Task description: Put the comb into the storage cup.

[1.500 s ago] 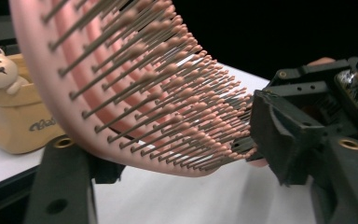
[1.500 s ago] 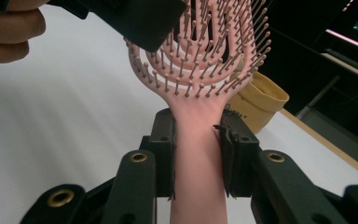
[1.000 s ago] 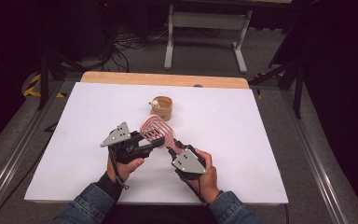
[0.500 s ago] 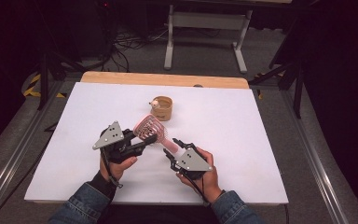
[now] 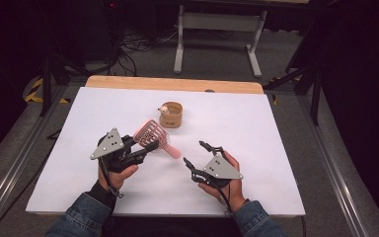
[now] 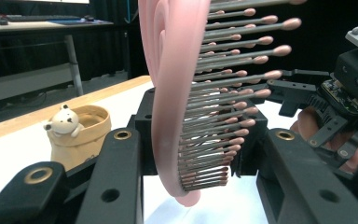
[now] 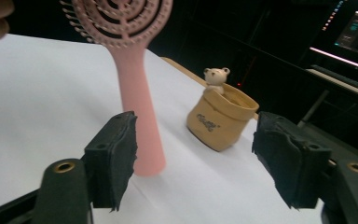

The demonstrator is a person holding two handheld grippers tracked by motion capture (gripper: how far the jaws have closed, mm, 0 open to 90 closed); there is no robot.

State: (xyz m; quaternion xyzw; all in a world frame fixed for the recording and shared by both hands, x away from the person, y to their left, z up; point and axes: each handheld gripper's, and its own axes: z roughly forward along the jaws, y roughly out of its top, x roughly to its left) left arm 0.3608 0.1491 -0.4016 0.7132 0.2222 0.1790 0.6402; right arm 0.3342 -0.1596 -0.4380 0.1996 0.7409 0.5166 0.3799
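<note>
Gripping the pink brush (image 5: 150,136) by its head, the left gripper (image 5: 137,149) has its fingers pressed onto it from both sides; in the left gripper view the brush head (image 6: 177,93) stands on edge between the two black fingers (image 6: 116,177), bristles pointing to that view's right. The brush is held above the white table (image 5: 276,128), its handle (image 5: 170,149) slanting toward the near right, away from the left hand (image 5: 116,173). The right gripper (image 5: 197,154) has just been opening its fingers, and they now stand spread with nothing between them. It sits to the right of the brush, apart from it, with a clear gap to the handle's tip in the high view. In the right gripper view the handle (image 7: 137,116) hangs just beyond the left finger (image 7: 114,154) without touching it, and the right finger (image 7: 286,156) is well off to the side. A small tan pot with a bear figure (image 5: 170,114) stands on the table farther off, just beyond the brush head and near the table's middle. The wooden far edge (image 5: 172,84) lies well behind the pot. The right half of the table is bare, as is the near strip between the two hands, and the left side past the left hand is open too.
</note>
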